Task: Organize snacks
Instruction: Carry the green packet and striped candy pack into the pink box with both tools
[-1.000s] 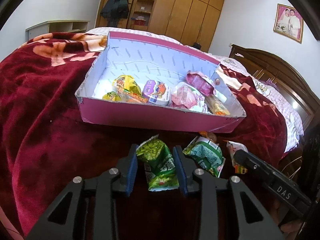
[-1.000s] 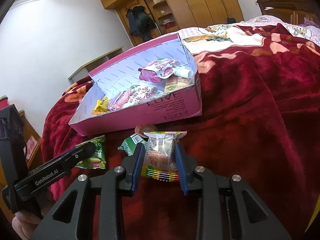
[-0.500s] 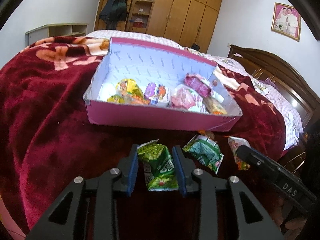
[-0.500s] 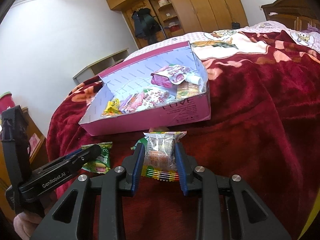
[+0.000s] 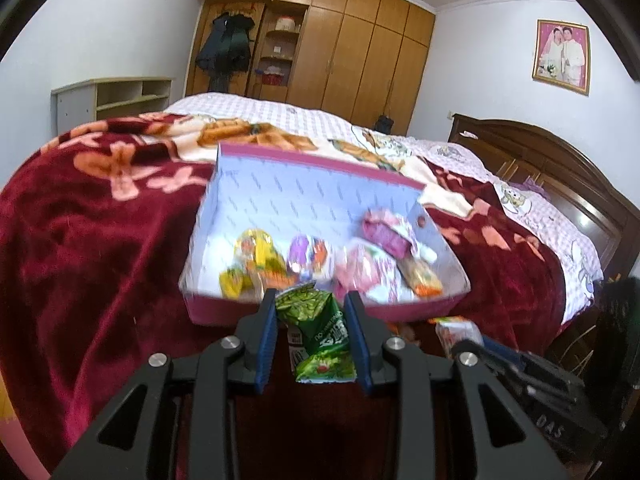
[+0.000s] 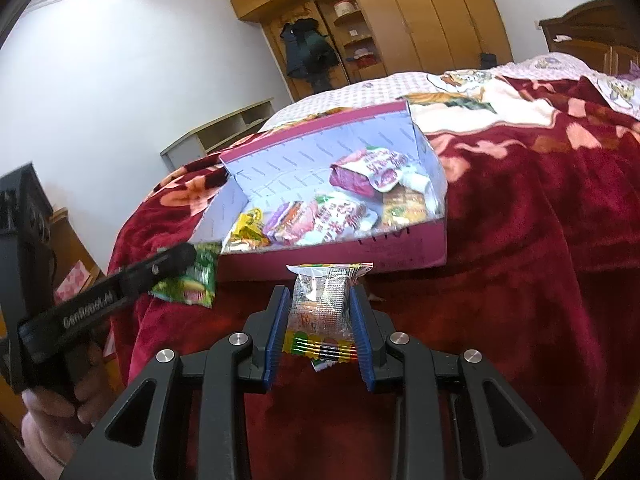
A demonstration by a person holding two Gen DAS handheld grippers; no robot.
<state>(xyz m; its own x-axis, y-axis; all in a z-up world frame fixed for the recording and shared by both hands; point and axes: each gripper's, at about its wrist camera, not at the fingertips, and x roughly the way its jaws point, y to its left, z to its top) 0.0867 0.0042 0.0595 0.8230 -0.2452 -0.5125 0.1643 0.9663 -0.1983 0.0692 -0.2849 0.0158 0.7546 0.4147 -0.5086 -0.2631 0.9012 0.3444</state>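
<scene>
Both packets have come up off the red blanket (image 6: 540,240) since the earlier frames, and the pink box (image 5: 280,312) now sits higher in each view. Narrow jaws of the left gripper (image 5: 312,336) pinch the green snack packet (image 5: 320,336) at lower centre; the right gripper (image 6: 320,324) likewise clamps the clear snack packet (image 6: 320,300). Each packet's long axis runs along the fingers, toward the box directly ahead. By my reading, the left packet is nearer, its top overlapping the box's front wall.
</scene>
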